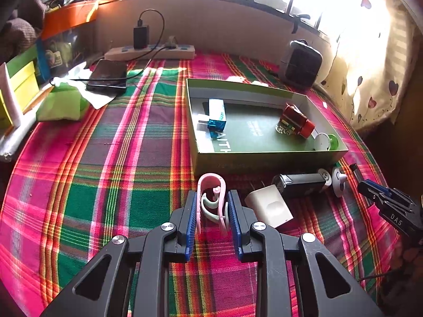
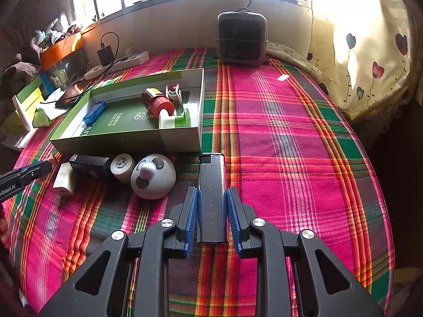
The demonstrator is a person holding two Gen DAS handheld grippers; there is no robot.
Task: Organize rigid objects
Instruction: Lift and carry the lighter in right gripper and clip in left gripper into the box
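Observation:
A shallow green box (image 1: 203, 137) on the plaid cloth holds a blue pack (image 1: 217, 117), a red can (image 1: 297, 120) and a green-and-white spool (image 1: 326, 142). My left gripper (image 1: 212, 198) is shut on a pink clip (image 1: 210, 200) just in front of the box. My right gripper (image 2: 211, 194) is shut on a silver lighter (image 2: 211, 192), right of the box (image 2: 127, 138). Beside it lie a white panda dome (image 2: 153, 177), a white cap (image 2: 122, 167), a black block (image 2: 91, 166) and a cream box (image 2: 63, 179).
A power strip (image 1: 150, 51) with a charger, a phone (image 1: 108, 75) and a green pouch (image 1: 62, 104) lie at the far left. A dark heater (image 2: 242, 38) stands at the back by the window. A curtain (image 2: 370, 52) hangs on the right.

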